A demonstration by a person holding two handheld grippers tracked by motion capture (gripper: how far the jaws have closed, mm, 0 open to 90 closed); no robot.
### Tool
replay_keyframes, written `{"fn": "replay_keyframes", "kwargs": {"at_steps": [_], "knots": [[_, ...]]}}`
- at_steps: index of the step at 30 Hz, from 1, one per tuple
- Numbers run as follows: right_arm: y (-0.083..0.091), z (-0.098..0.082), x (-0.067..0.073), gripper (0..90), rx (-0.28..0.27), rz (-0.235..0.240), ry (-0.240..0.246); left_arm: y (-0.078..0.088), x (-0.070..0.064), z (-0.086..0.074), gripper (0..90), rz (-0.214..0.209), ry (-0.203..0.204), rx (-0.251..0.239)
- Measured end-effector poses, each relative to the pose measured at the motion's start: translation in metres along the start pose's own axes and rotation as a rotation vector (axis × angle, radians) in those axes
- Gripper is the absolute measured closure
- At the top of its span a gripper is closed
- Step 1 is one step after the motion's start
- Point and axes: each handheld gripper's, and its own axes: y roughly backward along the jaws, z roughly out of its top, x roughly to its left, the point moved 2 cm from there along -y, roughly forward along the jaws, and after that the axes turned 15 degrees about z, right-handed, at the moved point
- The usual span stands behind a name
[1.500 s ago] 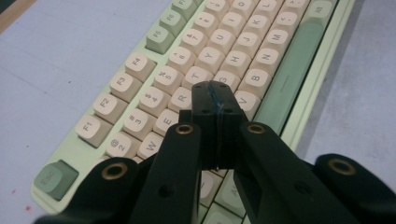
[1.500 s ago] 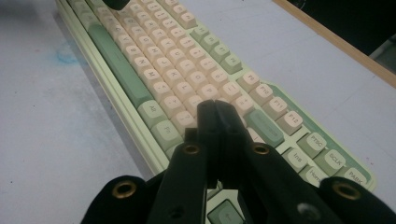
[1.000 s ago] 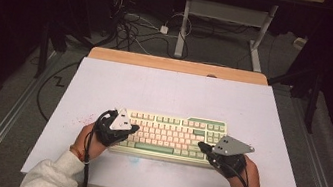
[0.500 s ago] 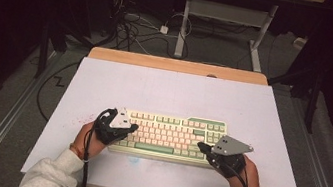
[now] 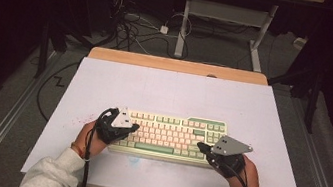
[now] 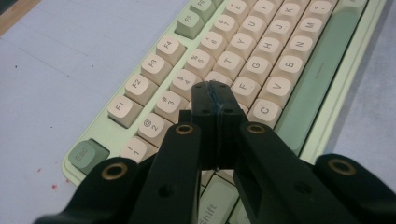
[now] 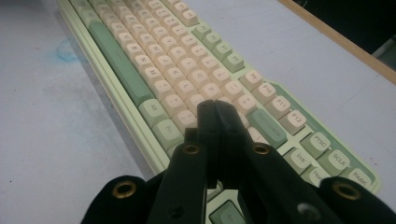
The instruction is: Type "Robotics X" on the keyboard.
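A pale green keyboard (image 5: 170, 137) with cream keycaps lies flat on the white table (image 5: 169, 94), in its near half, long side running across in front of the person. The left gripper (image 5: 132, 127) hangs over the keyboard's left end with its jaws pressed together and nothing between them; in the left gripper view the closed tips (image 6: 215, 100) sit low above the letter keys near D and F, though whether they touch a cap is hard to tell from this angle. The right gripper (image 5: 200, 147) sits over the right end, its jaws likewise closed on nothing, with its tips (image 7: 215, 114) poised over the keys beside the green Enter key (image 7: 266, 125). The keyboard looks like a stiff plastic slab, moderately light and unlikely to flex, but with a smooth case that could skate on the table under a sideways push. The keycaps are the delicate part: each one sinks under slight pressure and could pop off if pried from the edge. For typing, a closed tip should come straight down on a cap's centre. For lifting, the short end walls of the case offer the safest hold, one gripper at each end.
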Motion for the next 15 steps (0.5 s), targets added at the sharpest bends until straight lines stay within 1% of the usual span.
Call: {"fn": "replay_keyframes", "kwargs": {"at_steps": [15], "knots": [[-0.0005, -0.0009, -0.0004, 90.0, 0.004, -0.001, -0.002, -0.0048, -0.0043, -0.0004, 87.7, -0.018, -0.009, 0.014]]}}
